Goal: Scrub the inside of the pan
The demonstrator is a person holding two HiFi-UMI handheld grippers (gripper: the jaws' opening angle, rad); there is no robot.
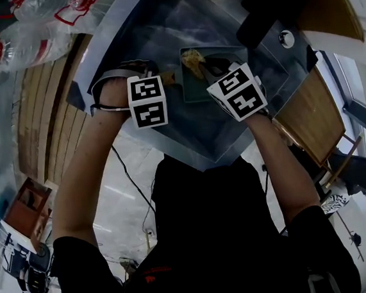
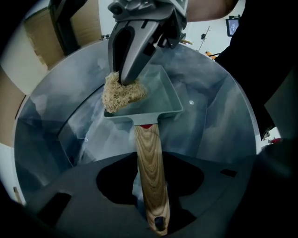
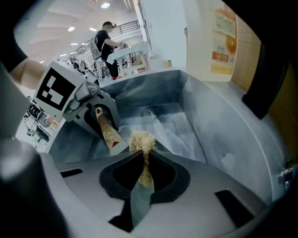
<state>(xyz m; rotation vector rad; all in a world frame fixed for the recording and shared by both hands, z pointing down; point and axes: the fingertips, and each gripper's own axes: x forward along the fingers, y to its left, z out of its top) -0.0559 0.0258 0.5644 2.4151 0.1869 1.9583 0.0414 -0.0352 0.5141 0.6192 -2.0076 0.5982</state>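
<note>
Left jaws tight on pan handle (image 2: 150, 172), right jaws on scrubber (image 2: 114, 97), sink walls (image 2: 223, 121) close around

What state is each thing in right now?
Pan: lying in the sink, inside up.
Scrubber: pinched, at the pan's edge.
Right gripper: shut on scrubber.
Left gripper: pan's handle between its jaws, grip unclear.
</note>
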